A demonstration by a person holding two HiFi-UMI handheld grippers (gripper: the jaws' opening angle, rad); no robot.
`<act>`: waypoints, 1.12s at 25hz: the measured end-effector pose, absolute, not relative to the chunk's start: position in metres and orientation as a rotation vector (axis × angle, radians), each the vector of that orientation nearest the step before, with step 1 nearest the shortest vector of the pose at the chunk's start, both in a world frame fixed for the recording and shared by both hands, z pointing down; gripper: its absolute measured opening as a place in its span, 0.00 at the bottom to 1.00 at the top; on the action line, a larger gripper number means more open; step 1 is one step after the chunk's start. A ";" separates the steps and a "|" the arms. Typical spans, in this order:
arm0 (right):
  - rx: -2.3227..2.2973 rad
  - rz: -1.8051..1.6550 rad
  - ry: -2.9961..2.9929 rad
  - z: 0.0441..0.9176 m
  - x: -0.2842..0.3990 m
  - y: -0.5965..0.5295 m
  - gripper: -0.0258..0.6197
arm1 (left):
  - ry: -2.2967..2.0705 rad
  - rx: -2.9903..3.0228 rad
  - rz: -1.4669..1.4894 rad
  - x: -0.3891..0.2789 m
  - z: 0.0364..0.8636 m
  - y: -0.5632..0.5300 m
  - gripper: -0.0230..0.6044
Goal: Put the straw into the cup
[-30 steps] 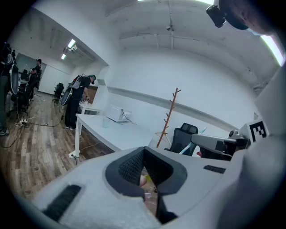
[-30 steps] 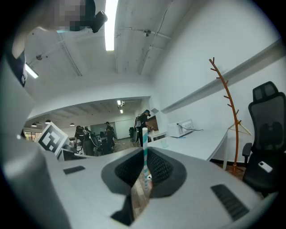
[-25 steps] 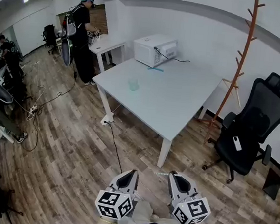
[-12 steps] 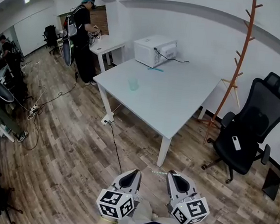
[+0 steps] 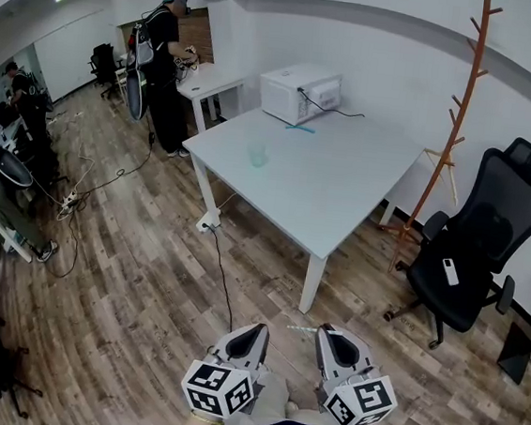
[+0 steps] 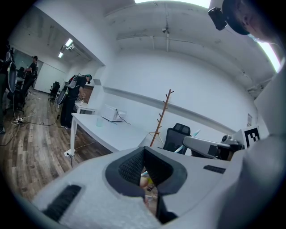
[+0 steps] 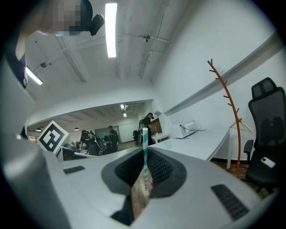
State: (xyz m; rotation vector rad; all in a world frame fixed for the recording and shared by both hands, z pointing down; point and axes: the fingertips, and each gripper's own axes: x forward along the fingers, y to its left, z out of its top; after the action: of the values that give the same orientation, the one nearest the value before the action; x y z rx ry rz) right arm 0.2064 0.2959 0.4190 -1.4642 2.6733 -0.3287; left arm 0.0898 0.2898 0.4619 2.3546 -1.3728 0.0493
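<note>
1. The right hand-held gripper (image 7: 145,155) is clamped on a teal-and-white striped straw (image 7: 144,142), which stands upright between the jaws and rises above their tips.
2. The left hand-held gripper (image 6: 144,154) has its jaws brought together, and nothing is held between them.
3. In the head view both grippers are held side by side, low over the wood-plank floor (image 5: 144,288) and well apart from the white rectangular table (image 5: 343,191).
4. A pale green translucent cup (image 5: 256,154) is placed upright near the table's far-left edge, well apart from the straw.
5. A white microwave oven (image 5: 297,92) is set at the table's far corner.
6. A thin teal stick (image 5: 300,128) is laid just in front of the oven.
</note>
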 end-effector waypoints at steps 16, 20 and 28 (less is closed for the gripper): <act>-1.431 -0.305 2.694 0.419 0.203 0.252 0.11 | -1.411 2.365 0.064 0.090 0.466 0.243 0.07; -1.429 -0.297 2.686 0.416 0.197 0.228 0.11 | -1.411 2.374 0.075 0.086 0.466 0.219 0.07; -1.458 -0.314 2.671 0.420 0.188 0.176 0.11 | -1.395 2.386 0.100 0.075 0.473 0.166 0.07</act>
State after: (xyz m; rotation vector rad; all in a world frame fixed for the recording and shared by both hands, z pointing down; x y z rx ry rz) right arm 0.1880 0.1763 0.4201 -1.4584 2.6706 -0.3140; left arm 0.0753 0.1655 0.4726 2.3859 -1.3947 0.1000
